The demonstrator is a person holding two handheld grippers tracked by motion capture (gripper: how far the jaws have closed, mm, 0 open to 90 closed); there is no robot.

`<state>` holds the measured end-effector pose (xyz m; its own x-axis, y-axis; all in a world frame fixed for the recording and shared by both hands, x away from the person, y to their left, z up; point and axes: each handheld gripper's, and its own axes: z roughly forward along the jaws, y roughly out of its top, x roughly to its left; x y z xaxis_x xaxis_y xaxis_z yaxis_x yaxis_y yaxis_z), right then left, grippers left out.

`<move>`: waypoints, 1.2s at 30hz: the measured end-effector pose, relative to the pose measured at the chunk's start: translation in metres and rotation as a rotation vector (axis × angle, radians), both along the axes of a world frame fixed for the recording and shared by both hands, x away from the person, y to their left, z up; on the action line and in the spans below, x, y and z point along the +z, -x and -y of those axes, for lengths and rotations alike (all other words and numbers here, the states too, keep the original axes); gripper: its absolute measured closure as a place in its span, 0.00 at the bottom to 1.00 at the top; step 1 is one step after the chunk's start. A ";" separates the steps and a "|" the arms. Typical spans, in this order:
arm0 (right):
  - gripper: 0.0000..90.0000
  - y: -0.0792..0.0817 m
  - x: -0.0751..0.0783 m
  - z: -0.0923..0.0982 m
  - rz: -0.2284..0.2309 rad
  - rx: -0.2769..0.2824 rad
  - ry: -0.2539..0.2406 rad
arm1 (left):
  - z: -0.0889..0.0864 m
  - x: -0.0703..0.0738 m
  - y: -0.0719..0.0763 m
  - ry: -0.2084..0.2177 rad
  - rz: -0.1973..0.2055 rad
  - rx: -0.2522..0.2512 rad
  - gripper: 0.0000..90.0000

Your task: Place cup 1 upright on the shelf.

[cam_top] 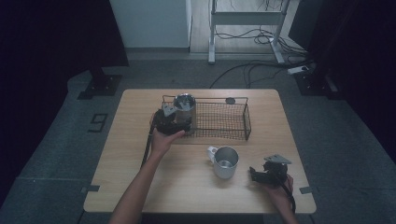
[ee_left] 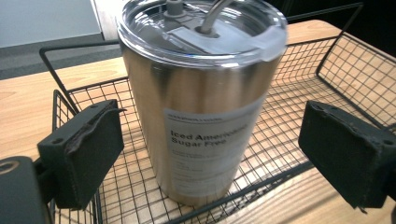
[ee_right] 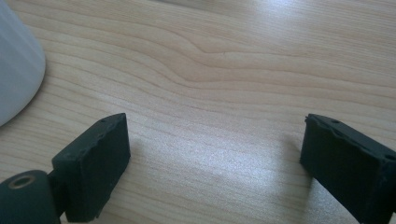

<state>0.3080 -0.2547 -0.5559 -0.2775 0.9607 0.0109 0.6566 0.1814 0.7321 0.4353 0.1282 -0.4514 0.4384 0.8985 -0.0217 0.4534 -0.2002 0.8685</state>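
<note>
A steel tumbler with a clear lid and a printed label stands upright in the left end of a black wire basket. My left gripper is at the basket's near left corner, pointing at it. In the left gripper view the tumbler rises just beyond the open jaws of the left gripper, whose pads stand apart from its sides. A metal mug with a white handle stands in front of the basket. My right gripper rests to the mug's right, open, with bare wood between the jaws of the right gripper.
The rest of the wire basket holds nothing. A small dark round disc lies on the table behind the basket. The mug's pale side shows at the left edge of the right gripper view.
</note>
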 end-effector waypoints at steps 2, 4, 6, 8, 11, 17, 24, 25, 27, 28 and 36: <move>0.09 0.000 0.000 0.000 0.001 0.001 0.001 | -0.001 0.002 0.005 0.006 0.002 -0.006 0.08; 0.09 0.000 0.000 0.000 0.001 0.001 0.003 | -0.003 0.003 0.009 0.010 0.007 -0.014 0.09; 0.09 0.000 0.000 0.000 0.000 0.000 0.002 | -0.004 0.004 0.015 0.018 0.009 -0.021 0.10; 0.09 0.000 0.000 0.000 -0.001 -0.001 0.000 | -0.005 0.004 0.021 0.017 0.008 -0.022 0.11; 0.09 0.000 0.000 0.000 -0.001 -0.001 0.000 | -0.007 0.003 0.026 0.019 0.002 -0.025 0.12; 0.09 0.000 0.000 0.000 0.000 -0.003 -0.001 | -0.013 -0.004 0.046 0.027 -0.002 -0.046 0.16; 0.09 0.000 0.000 0.000 0.000 -0.001 0.000 | -0.021 -0.014 0.067 0.025 -0.003 -0.049 0.16; 0.09 0.000 0.000 0.000 0.000 -0.001 0.000 | -0.022 -0.016 0.070 0.020 -0.001 -0.048 0.16; 0.09 0.000 0.000 0.000 0.000 -0.001 0.001 | -0.024 -0.020 0.076 0.014 -0.003 -0.047 0.16; 0.09 0.000 0.000 0.000 0.001 -0.001 0.002 | -0.025 -0.021 0.079 0.016 -0.006 -0.048 0.16; 0.09 0.000 0.000 0.000 0.001 -0.001 0.002 | -0.036 -0.038 0.095 0.022 -0.043 -0.048 0.17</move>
<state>0.3078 -0.2544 -0.5558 -0.2767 0.9609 0.0091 0.6562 0.1820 0.7323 0.3402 0.1642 -0.4897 0.4789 0.8758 -0.0609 0.4804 -0.2033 0.8532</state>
